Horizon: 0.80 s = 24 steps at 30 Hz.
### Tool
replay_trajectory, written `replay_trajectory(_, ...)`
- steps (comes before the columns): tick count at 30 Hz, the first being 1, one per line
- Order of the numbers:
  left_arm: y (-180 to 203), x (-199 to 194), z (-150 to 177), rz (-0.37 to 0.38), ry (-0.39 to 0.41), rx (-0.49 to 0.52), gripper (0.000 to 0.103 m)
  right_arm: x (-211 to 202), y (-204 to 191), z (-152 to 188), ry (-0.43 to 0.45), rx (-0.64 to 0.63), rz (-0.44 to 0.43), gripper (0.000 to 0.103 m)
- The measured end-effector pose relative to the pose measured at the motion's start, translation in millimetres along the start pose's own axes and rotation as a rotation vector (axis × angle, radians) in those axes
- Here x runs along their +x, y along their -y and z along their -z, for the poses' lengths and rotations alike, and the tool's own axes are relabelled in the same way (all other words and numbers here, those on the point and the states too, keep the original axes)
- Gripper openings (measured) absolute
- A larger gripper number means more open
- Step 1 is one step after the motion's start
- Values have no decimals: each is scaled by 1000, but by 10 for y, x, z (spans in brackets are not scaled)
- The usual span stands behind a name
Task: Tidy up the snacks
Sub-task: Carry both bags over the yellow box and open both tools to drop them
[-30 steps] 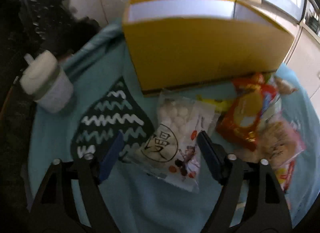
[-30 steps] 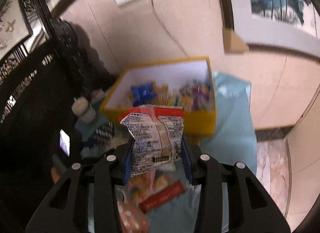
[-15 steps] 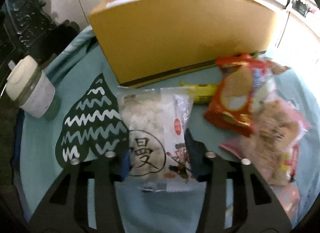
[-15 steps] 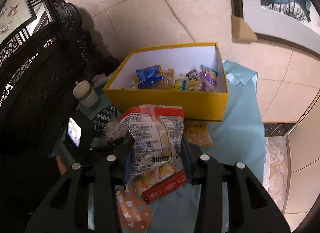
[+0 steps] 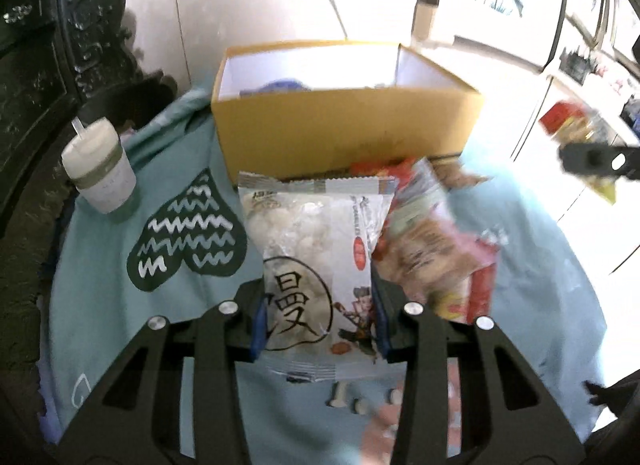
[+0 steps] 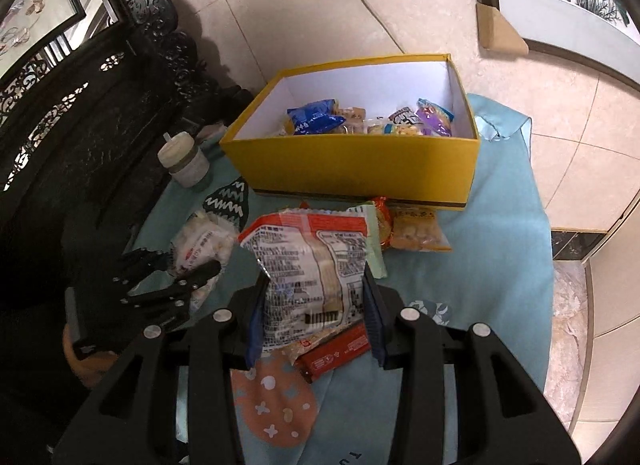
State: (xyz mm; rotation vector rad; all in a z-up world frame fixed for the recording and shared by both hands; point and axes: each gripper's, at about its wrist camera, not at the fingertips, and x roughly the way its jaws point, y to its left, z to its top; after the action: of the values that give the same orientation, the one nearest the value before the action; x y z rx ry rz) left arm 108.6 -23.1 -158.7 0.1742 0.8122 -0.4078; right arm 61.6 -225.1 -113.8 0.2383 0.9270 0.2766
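My left gripper (image 5: 318, 319) is shut on a clear bag of white puffs (image 5: 312, 249) and holds it above the teal cloth, in front of the yellow box (image 5: 344, 133). It also shows in the right wrist view (image 6: 176, 285) with the bag (image 6: 204, 245). My right gripper (image 6: 314, 305) is shut on a red-and-white snack packet (image 6: 312, 265), held above the loose snacks before the yellow box (image 6: 360, 169). The box holds several packets (image 6: 368, 121). The right gripper shows blurred in the left wrist view (image 5: 596, 157).
A lidded cup (image 5: 100, 169) (image 6: 184, 159) stands left of the box. Loose snack packets (image 5: 432, 241) (image 6: 416, 229) lie on the teal cloth (image 6: 500, 249). A red bar (image 6: 340, 353) lies below the right gripper. Dark carved furniture (image 6: 80, 125) stands at left.
My left gripper has closed on the white puff bag and lifted it off the cloth. My right gripper has kept its packet and moved nearer over the table.
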Motion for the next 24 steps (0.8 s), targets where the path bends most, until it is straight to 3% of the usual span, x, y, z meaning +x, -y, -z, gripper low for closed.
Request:
replay_trajectory(5,87,-320,-323,28,82,14,40,-181,13,-116,53,-7,-4,42)
replay_trajectory(12,258,-593,-1051,11,198,58,40,-513,49,-544,162,-26,16,42)
replay_trajectory(18,386,-640,-1605,-3,273,94,40,-729,13,-1085,253,-79,43,42)
replay_trajectory(24,337,-492,-1962,-6,286,78,40,-636,67,-1551,272,-102,64,42)
